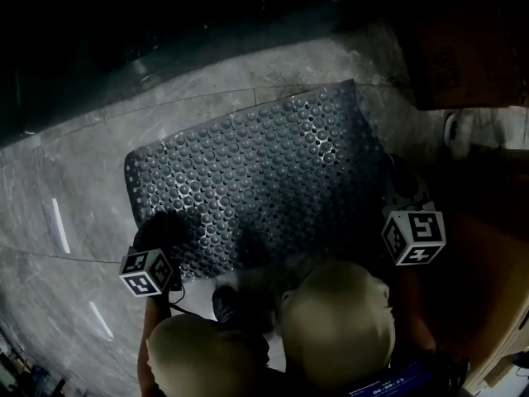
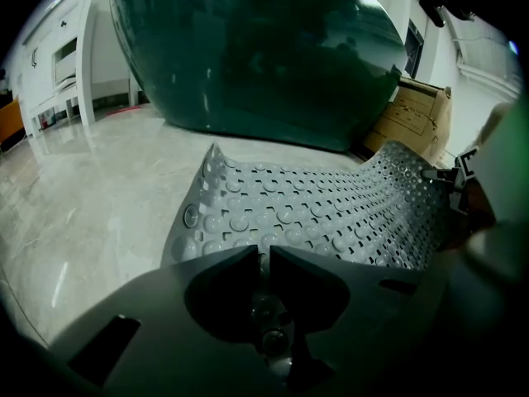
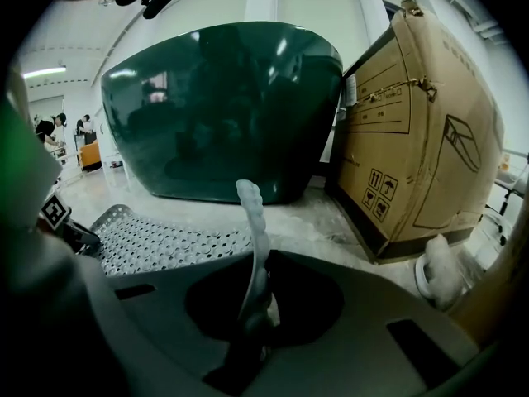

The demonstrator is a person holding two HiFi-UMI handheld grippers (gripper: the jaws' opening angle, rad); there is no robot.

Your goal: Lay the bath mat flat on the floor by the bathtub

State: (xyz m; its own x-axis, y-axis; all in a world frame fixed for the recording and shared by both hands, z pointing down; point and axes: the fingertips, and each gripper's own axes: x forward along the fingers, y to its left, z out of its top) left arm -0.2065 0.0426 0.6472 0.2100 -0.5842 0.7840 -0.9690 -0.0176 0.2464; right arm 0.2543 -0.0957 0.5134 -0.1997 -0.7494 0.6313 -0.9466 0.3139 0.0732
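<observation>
A grey bath mat (image 1: 256, 180) with bumps and holes lies spread on the marble floor in front of the dark green bathtub (image 1: 124, 23). My left gripper (image 1: 164, 230) holds its near left corner, and in the left gripper view the gripper (image 2: 265, 255) is shut on the mat's (image 2: 314, 213) edge. The mat's far corners curl up there. My right gripper (image 1: 395, 187) grips the near right corner. In the right gripper view the gripper (image 3: 258, 259) is shut on the mat (image 3: 253, 222), which stands edge-on between the jaws.
A tall cardboard box (image 3: 421, 131) stands right of the bathtub (image 3: 223, 106), close to the mat's right side. A white bundle (image 3: 440, 273) lies by the box. The person's knees (image 1: 339, 321) are just behind the mat. Bare marble floor (image 1: 66, 197) extends left.
</observation>
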